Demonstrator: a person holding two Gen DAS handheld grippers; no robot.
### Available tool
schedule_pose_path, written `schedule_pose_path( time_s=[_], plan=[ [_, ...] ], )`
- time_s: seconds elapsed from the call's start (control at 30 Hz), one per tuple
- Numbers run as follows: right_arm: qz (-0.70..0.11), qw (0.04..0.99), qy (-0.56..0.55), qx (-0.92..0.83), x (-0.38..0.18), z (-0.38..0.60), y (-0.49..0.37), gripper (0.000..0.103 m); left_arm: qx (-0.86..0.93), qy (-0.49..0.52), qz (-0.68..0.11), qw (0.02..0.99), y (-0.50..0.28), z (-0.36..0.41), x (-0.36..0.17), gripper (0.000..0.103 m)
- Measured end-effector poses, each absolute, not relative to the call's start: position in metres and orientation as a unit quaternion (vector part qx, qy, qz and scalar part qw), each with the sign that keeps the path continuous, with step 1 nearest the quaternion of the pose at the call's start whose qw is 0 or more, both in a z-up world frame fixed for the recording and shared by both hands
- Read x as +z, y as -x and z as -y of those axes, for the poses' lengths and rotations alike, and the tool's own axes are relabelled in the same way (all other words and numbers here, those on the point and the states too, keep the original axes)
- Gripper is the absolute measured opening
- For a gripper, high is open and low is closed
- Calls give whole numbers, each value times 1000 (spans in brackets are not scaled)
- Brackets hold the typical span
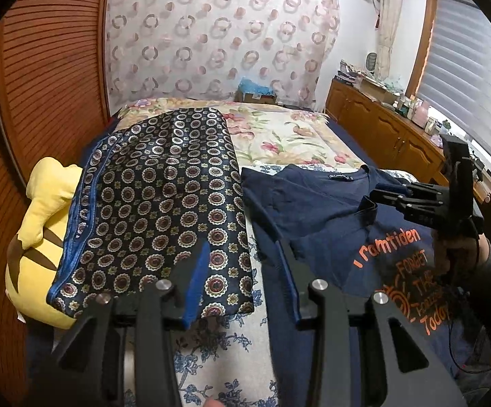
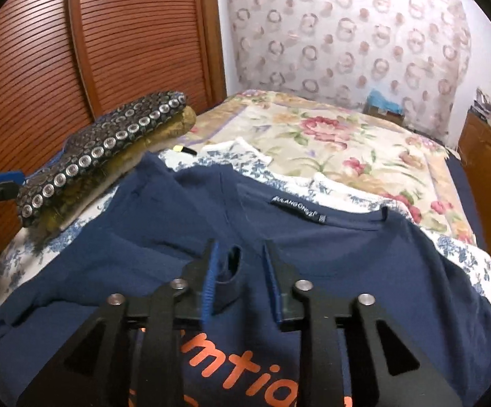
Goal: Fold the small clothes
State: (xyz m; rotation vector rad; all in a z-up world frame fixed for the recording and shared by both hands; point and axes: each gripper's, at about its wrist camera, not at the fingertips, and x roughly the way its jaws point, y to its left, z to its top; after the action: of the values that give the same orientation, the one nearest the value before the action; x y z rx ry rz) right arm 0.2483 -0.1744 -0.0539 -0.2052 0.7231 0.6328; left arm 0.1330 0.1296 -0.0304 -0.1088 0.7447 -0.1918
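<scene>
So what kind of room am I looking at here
Most likely a bedroom in a home: a bed with a floral bedspread, a slatted wooden wardrobe door beside it, and a cluttered wooden sideboard under a window blind.

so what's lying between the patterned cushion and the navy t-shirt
Only a bare strip of blue-flowered white sheet separates the patterned cushion from the navy t-shirt, clearest in the left wrist view.

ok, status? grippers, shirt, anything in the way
Left gripper open, empty, over the bed. Right gripper open astride a shirt fold, pads off. Shirt flat, unfolded. Patterned cushion beside it, clear.
</scene>
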Motion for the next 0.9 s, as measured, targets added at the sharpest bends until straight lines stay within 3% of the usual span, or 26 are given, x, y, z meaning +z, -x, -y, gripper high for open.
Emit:
schedule_pose_path(
  time_s=[0.03, 0.13, 0.53, 0.6, 0.63, 0.67, 0.73, 0.9],
  plan=[
    [-345, 880, 99, 311, -51, 170, -247, 40, -92, 53, -362, 926, -132, -130, -30, 38],
    [-346, 869, 92, 343, -48, 151, -242, 43, -91, 55, -361, 927, -130, -132, -30, 38],
    [-420, 791, 142, 422, -97, 39, -227, 43, -77, 57, -366, 926, -115, -140, -33, 39],
    [-410, 795, 158, 418, -99, 37, -223, 35, -75, 59, -366, 926, -113, -143, -34, 39],
    [-411, 793, 165, 419, -99, 37, -221, 18, -74, 59, -366, 926, -112, -144, -35, 39],
    [-408, 792, 166, 423, -98, 39, -219, 13, -74, 60, -366, 926, -111, -144, -35, 39],
    [-400, 795, 160, 426, -94, 48, -213, 7, -74, 61, -366, 926, -109, -145, -37, 39],
    [-384, 815, 117, 417, -76, 91, -197, 5, -80, 62, -364, 926, -107, -142, -38, 39]
  ],
)
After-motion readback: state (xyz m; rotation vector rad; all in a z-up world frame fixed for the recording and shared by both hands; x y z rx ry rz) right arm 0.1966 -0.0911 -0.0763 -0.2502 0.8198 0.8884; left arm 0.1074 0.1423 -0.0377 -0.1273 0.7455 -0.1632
